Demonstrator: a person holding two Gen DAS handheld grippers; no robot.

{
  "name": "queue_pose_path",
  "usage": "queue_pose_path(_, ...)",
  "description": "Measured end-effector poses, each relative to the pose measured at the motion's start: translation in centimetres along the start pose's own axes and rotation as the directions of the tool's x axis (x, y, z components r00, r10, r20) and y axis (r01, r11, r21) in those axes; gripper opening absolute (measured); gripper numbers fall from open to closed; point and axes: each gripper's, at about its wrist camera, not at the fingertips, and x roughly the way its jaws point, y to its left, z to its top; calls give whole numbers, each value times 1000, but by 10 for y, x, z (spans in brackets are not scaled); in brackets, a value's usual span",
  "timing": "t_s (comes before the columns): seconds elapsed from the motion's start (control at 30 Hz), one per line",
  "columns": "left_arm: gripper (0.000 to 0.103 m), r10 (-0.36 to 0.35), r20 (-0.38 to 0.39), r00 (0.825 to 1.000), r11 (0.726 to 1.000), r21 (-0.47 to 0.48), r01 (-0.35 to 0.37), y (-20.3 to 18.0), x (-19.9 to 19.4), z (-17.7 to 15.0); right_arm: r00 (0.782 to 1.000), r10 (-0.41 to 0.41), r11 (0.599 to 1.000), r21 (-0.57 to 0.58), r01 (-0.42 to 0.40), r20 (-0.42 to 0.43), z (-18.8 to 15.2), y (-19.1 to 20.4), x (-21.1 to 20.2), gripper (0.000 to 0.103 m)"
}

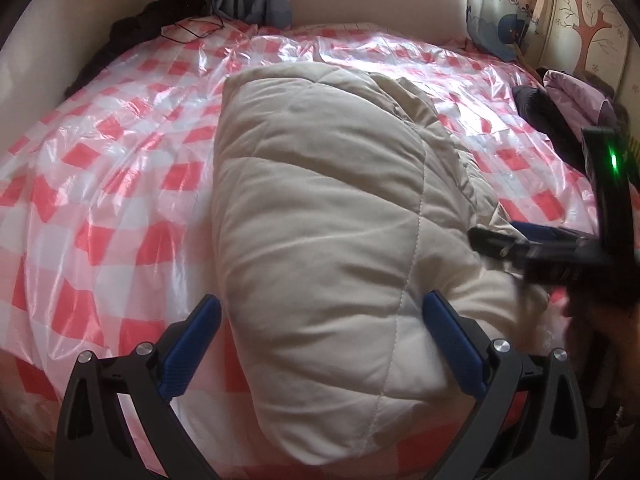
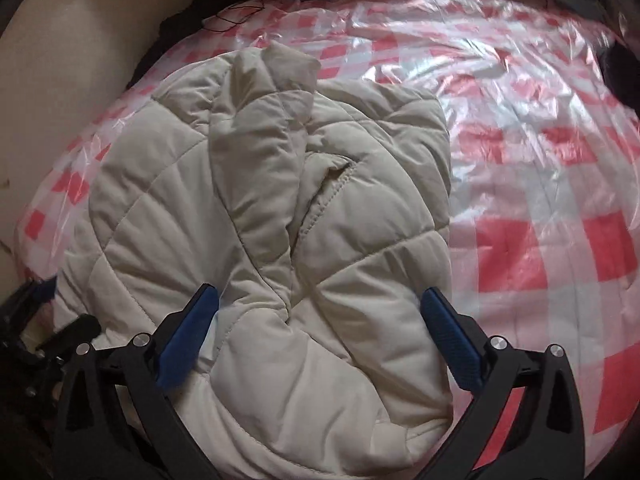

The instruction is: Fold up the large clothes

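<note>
A beige quilted jacket [image 1: 320,208] lies folded lengthwise into a long bundle on the bed, sleeve and collar layers piled on top [image 2: 272,184]. My left gripper [image 1: 322,310] is open, its blue-padded fingers [image 1: 200,344] straddling the near end of the bundle; nothing is pinched. My right gripper [image 2: 320,300] is also open and hovers over the jacket's near end, with fabric between and under its fingers. In the left wrist view the right gripper [image 1: 492,240] shows blurred at the jacket's right edge. The left gripper [image 2: 44,340] appears dark and blurred at the lower left of the right wrist view.
The bed is covered by a red-and-white checked sheet under clear plastic [image 1: 100,168]. Dark clothes [image 1: 548,120] and a lilac garment [image 1: 576,88] lie at the right edge. Black clothing [image 1: 148,20] and a cable [image 1: 200,32] sit at the back left, curtains [image 1: 500,8] behind.
</note>
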Motion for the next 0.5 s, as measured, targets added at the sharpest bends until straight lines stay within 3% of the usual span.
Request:
queue_pose_path(0.17, 97, 64, 54, 997, 997, 30, -65, -4, -18, 1, 993, -47, 997, -55, 54, 111, -16, 18, -51, 97)
queue_pose_path(0.23, 97, 61, 60, 996, 997, 48, -64, -9, -22, -1, 995, -82, 993, -85, 87, 59, -35, 25, -47, 97)
queue_pose_path(0.3, 97, 48, 48, 998, 996, 66, -51, -13, -25, -3, 997, -69, 996, -49, 70, 19, -43, 17, -37, 97)
queue_pose_path(0.5, 97, 42, 123, 992, 998, 48, -48, -12, -55, -11, 997, -74, 996, -48, 76, 32, -37, 21, -51, 97)
